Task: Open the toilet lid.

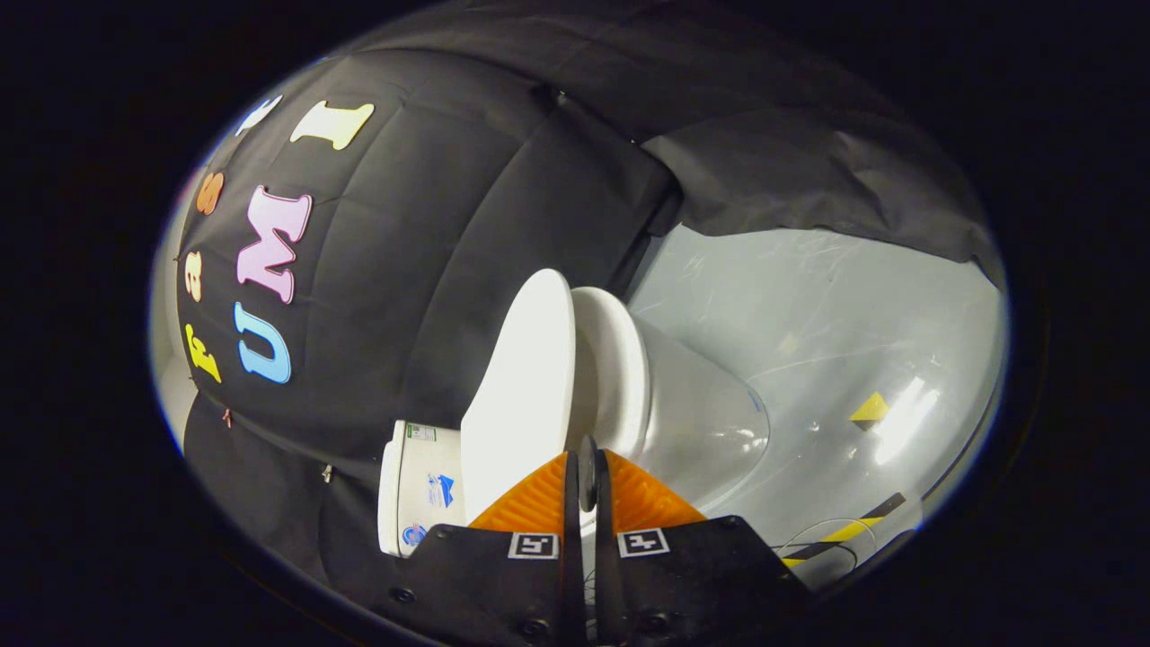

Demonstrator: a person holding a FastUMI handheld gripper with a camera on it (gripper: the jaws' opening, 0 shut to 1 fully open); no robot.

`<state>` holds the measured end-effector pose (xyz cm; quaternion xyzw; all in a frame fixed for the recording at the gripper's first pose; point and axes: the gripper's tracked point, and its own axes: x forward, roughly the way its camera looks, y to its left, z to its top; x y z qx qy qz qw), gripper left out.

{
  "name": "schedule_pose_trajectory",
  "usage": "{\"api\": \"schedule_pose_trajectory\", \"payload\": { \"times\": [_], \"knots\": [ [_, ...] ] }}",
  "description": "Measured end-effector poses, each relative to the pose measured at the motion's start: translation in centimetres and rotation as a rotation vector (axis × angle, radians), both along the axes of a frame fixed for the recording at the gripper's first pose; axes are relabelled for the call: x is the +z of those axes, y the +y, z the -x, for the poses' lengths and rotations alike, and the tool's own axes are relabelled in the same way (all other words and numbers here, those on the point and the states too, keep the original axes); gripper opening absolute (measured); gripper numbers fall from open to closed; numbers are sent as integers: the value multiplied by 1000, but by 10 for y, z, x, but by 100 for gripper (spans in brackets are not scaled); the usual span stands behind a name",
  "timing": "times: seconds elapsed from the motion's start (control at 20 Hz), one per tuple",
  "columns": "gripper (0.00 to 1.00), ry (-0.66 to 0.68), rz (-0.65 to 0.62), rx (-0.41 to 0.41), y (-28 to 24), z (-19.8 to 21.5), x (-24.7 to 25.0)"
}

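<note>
The view is rolled on its side, so the white toilet lies sideways just ahead of the fingers. Its lid (526, 377) is lifted off the seat (620, 364), with a wedge-shaped gap between them, and it leans toward the tank (418, 485). The bowl (710, 422) bulges out beyond the seat. My gripper (586, 467) is closed to a narrow slit at the lid's front rim, and a sliver of white shows between the fingers. Both fingers seem to pinch the lid's edge.
The booth's black cloth wall (431, 225) hangs right behind the tank and lid. A glossy grey floor (827, 305) spreads beyond the bowl, with a yellow marker (869, 409) and a yellow-black striped tape (844, 530) on it. A thin cable (809, 537) lies near the tape.
</note>
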<state>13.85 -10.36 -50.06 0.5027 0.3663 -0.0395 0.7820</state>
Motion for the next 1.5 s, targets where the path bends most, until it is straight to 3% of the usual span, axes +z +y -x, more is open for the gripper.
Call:
{"api": "schedule_pose_trajectory", "payload": {
  "times": [0.2,0.75,1.05,1.5],
  "knots": [
    [10,-26,49,14,12,-4,34],
    [10,-111,328,122,79,-23,160],
    [10,-113,538,156,111,-29,196],
    [10,-146,631,155,157,-32,230]
  ]
}}
